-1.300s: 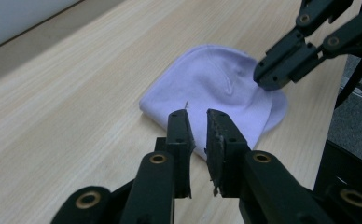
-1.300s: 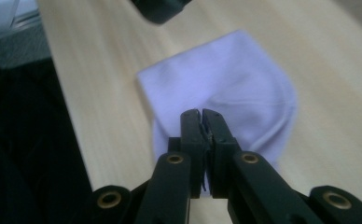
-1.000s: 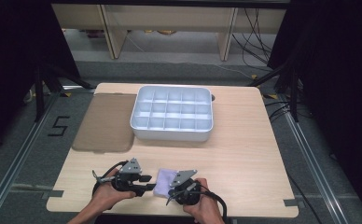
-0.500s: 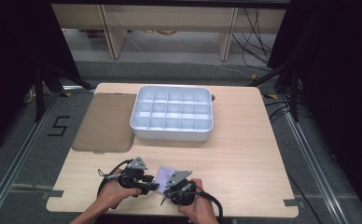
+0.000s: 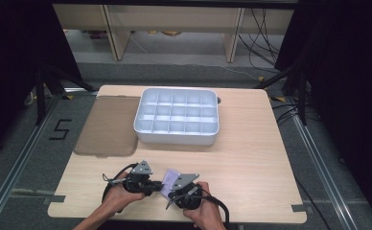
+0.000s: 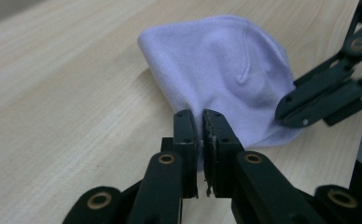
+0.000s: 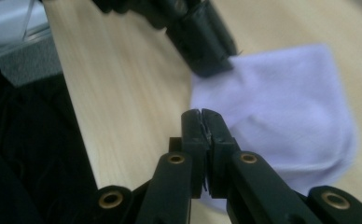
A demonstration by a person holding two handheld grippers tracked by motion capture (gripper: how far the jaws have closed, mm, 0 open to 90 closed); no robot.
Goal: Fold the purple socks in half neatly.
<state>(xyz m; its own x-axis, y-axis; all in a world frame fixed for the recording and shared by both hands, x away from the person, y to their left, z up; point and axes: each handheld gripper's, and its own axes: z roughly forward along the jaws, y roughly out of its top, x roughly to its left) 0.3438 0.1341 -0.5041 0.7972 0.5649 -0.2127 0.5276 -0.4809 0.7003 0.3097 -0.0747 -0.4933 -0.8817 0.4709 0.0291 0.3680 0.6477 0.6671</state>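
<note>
Fingers of the left gripper (image 6: 202,122), having just been closing, and of the right gripper (image 7: 201,122) are both pinching edges of the small lilac cloth (image 6: 226,74) lying on the worktop (image 5: 251,163), so grasping appears done and handling is remaining.

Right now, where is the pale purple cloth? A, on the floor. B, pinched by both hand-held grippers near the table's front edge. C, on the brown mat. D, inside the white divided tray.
B: the cloth lies between the left hand-held gripper and right hand-held gripper, both shut on its edge.
</note>
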